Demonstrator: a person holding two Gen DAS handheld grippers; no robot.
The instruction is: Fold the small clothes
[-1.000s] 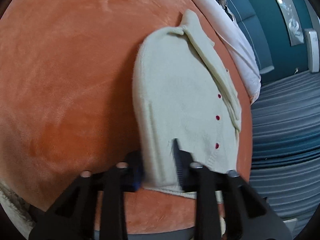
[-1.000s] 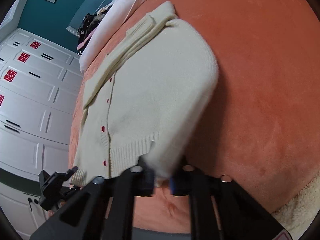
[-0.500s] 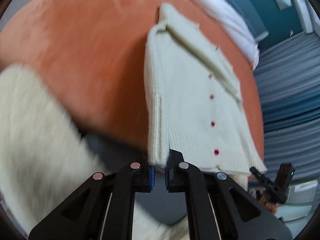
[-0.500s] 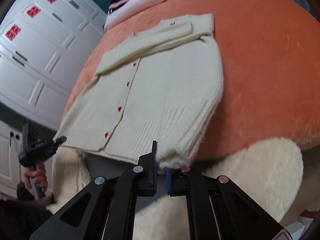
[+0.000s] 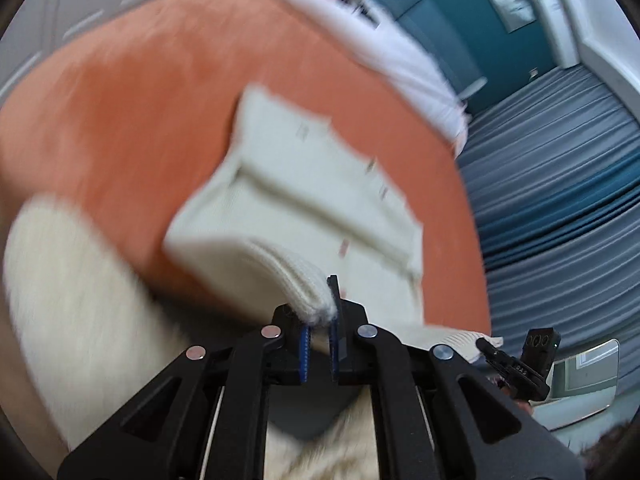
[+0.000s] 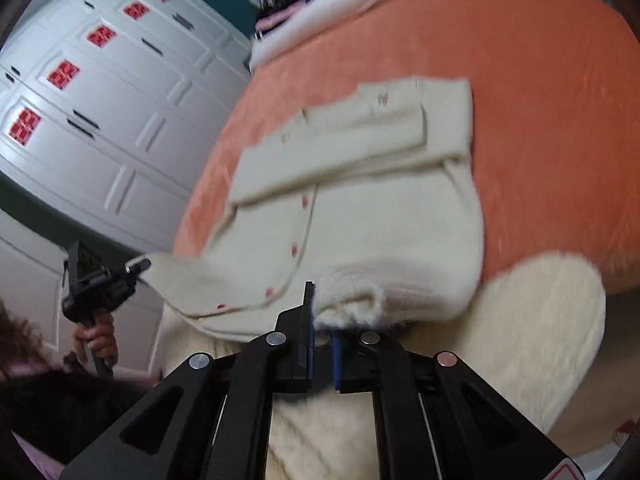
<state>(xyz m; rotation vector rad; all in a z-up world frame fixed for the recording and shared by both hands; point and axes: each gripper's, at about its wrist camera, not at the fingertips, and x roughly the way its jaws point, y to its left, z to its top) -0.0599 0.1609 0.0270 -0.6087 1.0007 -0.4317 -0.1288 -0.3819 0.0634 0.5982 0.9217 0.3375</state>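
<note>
A small cream cardigan (image 5: 288,184) with red buttons lies on an orange bedcover (image 5: 120,120), sleeves folded across the chest. My left gripper (image 5: 318,320) is shut on one bottom hem corner, and the hem curls up off the bed. My right gripper (image 6: 324,328) is shut on the other hem corner of the cardigan (image 6: 380,208). The left gripper also shows at the left of the right wrist view (image 6: 100,284), and the right gripper at the right of the left wrist view (image 5: 520,364). Both views are motion-blurred.
A fluffy cream blanket (image 6: 540,320) hangs over the near bed edge below the orange bedcover (image 6: 520,60). White bedding and dark clothes (image 6: 296,4) lie at the far side. White wardrobe doors (image 6: 100,100) stand to the left, grey-blue curtains (image 5: 560,200) to the right.
Both grippers have lifted the bottom hem and carried it up and toward the collar. The cardigan's lower part now rises off the bed and bends over itself.
</note>
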